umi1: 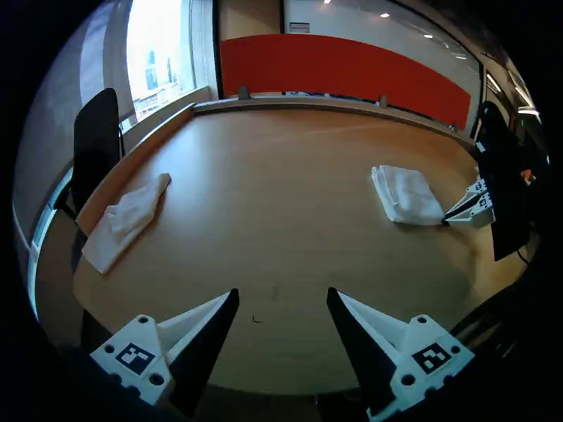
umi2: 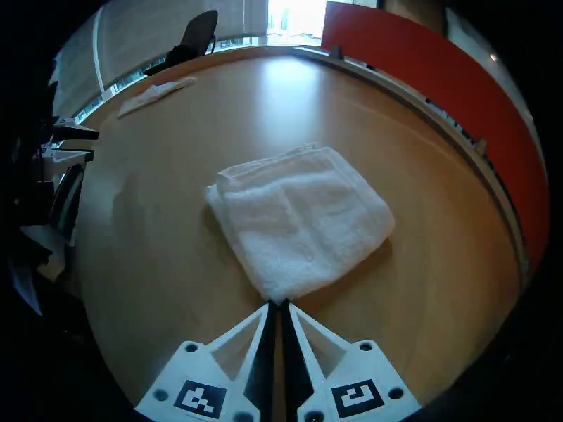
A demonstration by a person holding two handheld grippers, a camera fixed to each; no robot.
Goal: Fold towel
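The folded white cloth towel lies flat on the big light-brown wooden table. The right gripper sits right at the towel's near corner. Its two fingers are pulled almost together, with just a thin slit between them. I cannot tell if they pinch the corner. The left gripper is well apart from this towel, with its fingers spread wide and nothing in them. A second, loose white towel lies near the table's far-left edge.
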